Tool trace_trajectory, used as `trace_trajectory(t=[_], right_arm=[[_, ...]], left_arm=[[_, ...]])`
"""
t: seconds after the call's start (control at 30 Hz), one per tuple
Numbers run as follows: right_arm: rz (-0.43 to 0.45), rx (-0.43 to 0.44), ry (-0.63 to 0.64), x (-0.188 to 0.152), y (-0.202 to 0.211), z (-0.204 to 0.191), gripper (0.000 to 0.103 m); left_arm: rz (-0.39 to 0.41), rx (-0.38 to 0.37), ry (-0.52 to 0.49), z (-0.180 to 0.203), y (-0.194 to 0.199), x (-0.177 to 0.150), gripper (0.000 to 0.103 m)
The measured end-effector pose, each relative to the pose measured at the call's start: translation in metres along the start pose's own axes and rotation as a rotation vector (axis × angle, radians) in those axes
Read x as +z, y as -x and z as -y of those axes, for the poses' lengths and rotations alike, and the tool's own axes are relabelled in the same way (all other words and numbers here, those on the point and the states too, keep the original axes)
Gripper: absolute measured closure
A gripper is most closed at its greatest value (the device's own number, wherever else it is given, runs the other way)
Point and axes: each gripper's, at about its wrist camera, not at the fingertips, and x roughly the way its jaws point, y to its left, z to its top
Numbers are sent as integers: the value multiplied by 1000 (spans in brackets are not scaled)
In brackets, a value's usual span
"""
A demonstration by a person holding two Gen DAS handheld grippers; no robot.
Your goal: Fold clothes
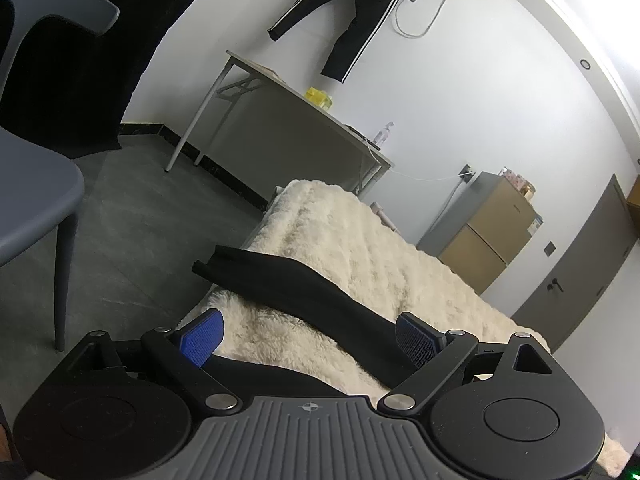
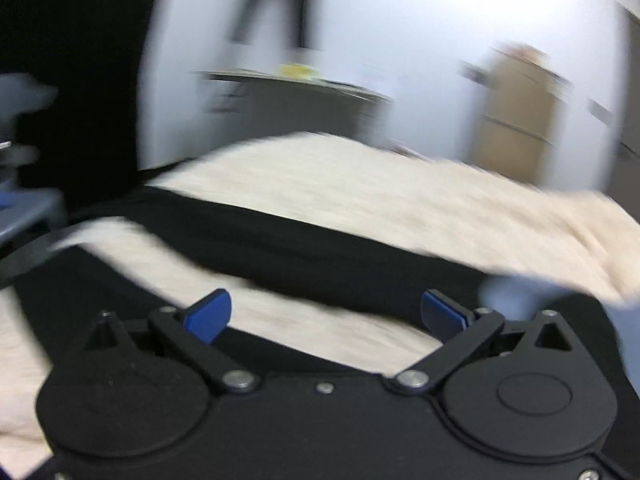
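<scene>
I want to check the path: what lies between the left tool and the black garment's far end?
In the left wrist view, between the left tool and the black garment lies only fluffy cream blanket.

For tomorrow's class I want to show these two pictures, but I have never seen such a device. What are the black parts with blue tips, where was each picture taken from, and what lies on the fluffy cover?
Each picture comes from a small camera mounted on a hand-held gripper, looking forward along its two fingers. A person holds one in each hand; there is no robot arm. The sharp picture shows the left gripper, the blurred one the right gripper, blurred because it is moving. The blue tips are the finger pads. Both grippers stand open and hold nothing. Below them a black garment lies spread on a cream fluffy blanket, waiting to be folded. Behind are a table and black trousers hanging on the wall.
</scene>
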Motion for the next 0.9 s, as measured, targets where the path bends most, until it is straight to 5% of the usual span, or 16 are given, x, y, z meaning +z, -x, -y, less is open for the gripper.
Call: trace_trajectory(t=[0.1, 0.37, 0.7, 0.9], right_arm=[[14, -98, -88, -9, 3, 21, 0], [15, -18, -14, -24, -1, -21, 0], [-4, 378, 146, -19, 12, -93, 0], [94, 413, 174, 0, 25, -92, 0]], left_arm=[[-2, 0, -4, 0, 0, -1, 13], [15, 7, 6, -1, 3, 0, 13], [15, 7, 28, -5, 4, 2, 13], [15, 9, 30, -5, 5, 2, 13]])
